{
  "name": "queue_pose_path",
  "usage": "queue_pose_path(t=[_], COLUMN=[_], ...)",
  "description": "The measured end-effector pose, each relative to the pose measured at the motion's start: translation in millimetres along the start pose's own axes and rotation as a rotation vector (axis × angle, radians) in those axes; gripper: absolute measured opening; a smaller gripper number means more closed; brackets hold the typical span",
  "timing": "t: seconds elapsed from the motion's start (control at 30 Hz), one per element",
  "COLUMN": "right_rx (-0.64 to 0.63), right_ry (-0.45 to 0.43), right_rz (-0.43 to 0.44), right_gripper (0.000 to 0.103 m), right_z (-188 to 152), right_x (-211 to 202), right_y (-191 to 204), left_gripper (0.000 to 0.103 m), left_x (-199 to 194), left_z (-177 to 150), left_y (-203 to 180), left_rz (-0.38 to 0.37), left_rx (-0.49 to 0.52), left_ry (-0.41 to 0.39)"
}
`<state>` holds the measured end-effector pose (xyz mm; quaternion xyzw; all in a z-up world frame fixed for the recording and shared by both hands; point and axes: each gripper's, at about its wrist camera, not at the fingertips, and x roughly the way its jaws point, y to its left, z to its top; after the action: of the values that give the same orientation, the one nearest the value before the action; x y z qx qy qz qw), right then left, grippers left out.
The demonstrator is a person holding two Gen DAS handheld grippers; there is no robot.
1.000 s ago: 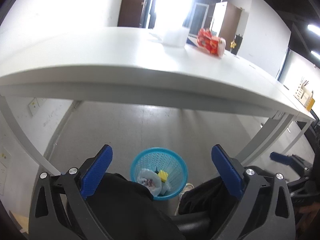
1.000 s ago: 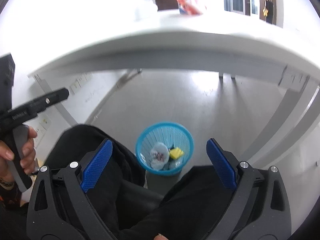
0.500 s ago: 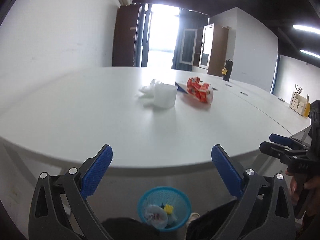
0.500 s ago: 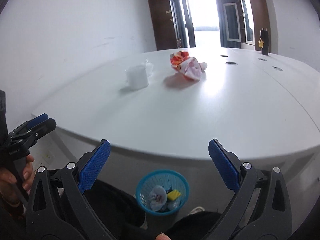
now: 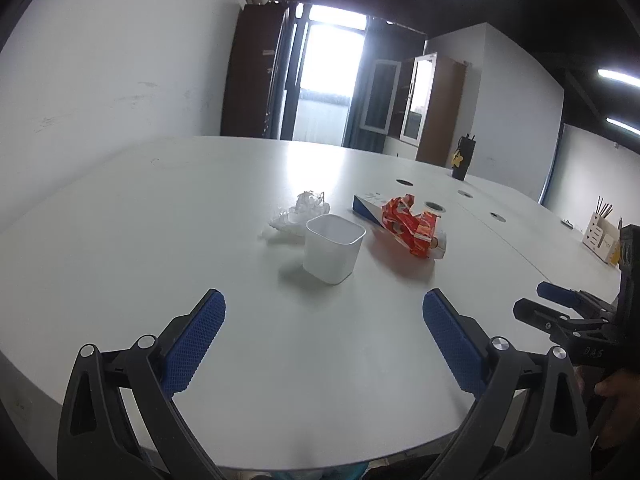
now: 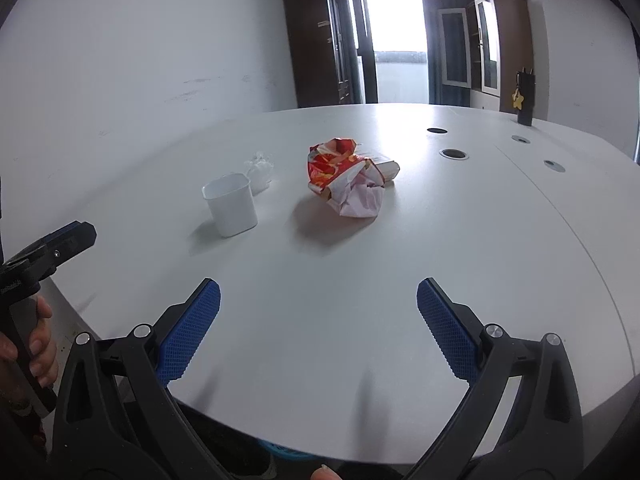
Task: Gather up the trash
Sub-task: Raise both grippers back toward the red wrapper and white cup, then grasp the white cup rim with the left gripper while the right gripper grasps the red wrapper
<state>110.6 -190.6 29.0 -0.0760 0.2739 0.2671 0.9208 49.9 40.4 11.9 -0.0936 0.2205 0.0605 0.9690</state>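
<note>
You are holding both grippers, left gripper (image 5: 324, 312) and right gripper (image 6: 318, 304), over the desk (image 5: 160, 216) edge, fingers spread and gripping nothing. The cup (image 5: 334, 254) is sitting at 12 o'clock, the wrapper (image 5: 412, 226) at 1. Closing hard may be tipping that light cup or skidding it away.

A broad white table (image 5: 168, 216) with a rounded near edge carries a small cluster near its middle: an upright white plastic cup (image 5: 334, 254), crumpled clear plastic (image 5: 298, 216) just behind it, and a crumpled red-orange wrapper (image 5: 412, 226) lying against a flat white-and-blue box (image 5: 366, 205). Round cable holes (image 6: 454, 153) dot the far side, where a dark bottle (image 6: 525, 98) stands.
</note>
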Motion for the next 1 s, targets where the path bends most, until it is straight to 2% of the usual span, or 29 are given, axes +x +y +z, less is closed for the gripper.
queue_pose_path(t=[0.1, 0.43, 0.53, 0.6, 0.8, 0.9, 0.97, 1.0], right_rx=[-0.009, -0.073, -0.081, -0.073, -0.057, -0.052, -0.049, -0.050], right_ry=[0.017, 0.091, 0.113, 0.134, 0.184, 0.204, 0.217, 0.219], right_rz=[-0.009, -0.051, -0.062, -0.054, -0.072, -0.080, -0.089, -0.092], right_gripper=[0.094, 0.094, 0.093, 0.089, 0.081, 0.077, 0.069, 0.068], right_z=[13.2, 54.8, 63.0, 69.0, 80.1, 81.4, 82.3, 82.7], right_x=[12.8, 58.4, 72.7, 86.2, 118.5, 128.5, 133.5, 135.1], right_y=[-1.3, 2.7, 4.7, 3.6, -3.3, -6.5, -8.1, -8.0], left_gripper=[0.097, 0.097, 0.097, 0.096, 0.091, 0.085, 0.079, 0.078], left_x=[18.8, 72.2, 96.4, 111.9, 148.1, 163.5, 170.0, 172.6], left_z=[9.2, 41.6, 50.3, 53.6, 61.0, 60.7, 61.1, 61.4], left_y=[2.6, 0.5, 3.8, 7.6, 14.3, 19.3, 20.6, 20.3], left_rz=[-0.030, 0.001, -0.070, -0.089, -0.012, 0.014, 0.013, 0.012], left_rx=[-0.012, 0.008, -0.015, -0.048, -0.067, -0.085, -0.087, -0.091], left_ry=[0.048, 0.137, 0.215, 0.253, 0.310, 0.355, 0.378, 0.381])
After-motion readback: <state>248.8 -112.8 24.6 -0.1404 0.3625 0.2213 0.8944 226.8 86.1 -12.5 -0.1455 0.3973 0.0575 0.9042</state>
